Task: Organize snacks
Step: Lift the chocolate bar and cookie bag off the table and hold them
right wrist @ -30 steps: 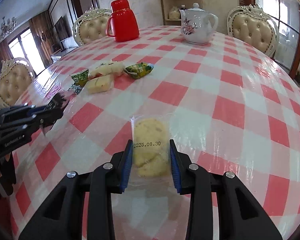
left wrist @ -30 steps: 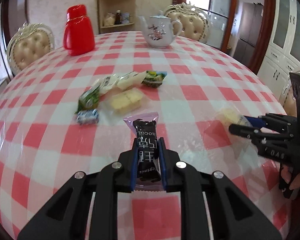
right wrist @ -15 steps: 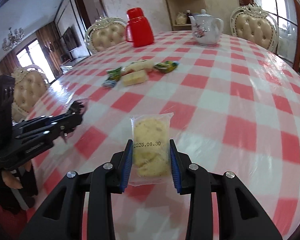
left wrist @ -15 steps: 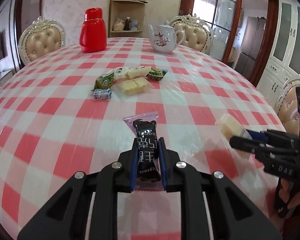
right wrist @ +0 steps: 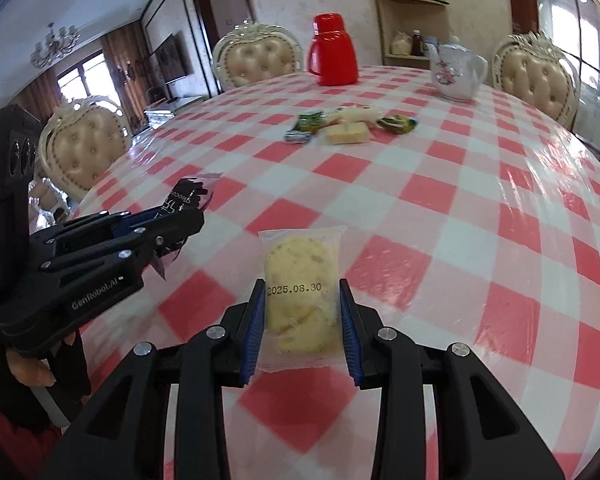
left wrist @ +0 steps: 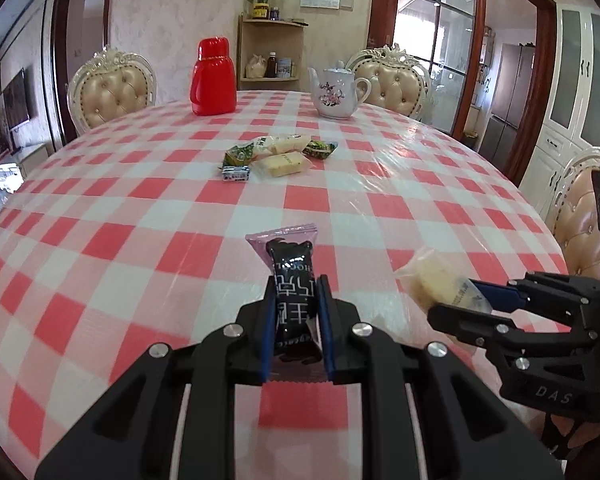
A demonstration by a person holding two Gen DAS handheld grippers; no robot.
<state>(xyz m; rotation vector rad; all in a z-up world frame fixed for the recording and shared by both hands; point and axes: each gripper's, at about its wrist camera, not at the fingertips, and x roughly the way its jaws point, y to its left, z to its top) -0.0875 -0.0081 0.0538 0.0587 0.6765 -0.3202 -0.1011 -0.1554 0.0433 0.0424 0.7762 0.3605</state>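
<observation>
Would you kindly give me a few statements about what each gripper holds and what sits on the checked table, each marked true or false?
1. The left gripper is shut on a black chocolate bar in a pink-edged wrapper. True.
2. The right gripper is open with nothing in it. False: it is shut on a clear packet of pale yellow biscuits.
3. A pile of small wrapped snacks lies on the red-and-white checked tablecloth. True.
4. The red plastic flask lies on its side. False: it stands upright.
5. The white floral teapot stands among the pile of snacks. False: it stands apart, beyond them.
</observation>
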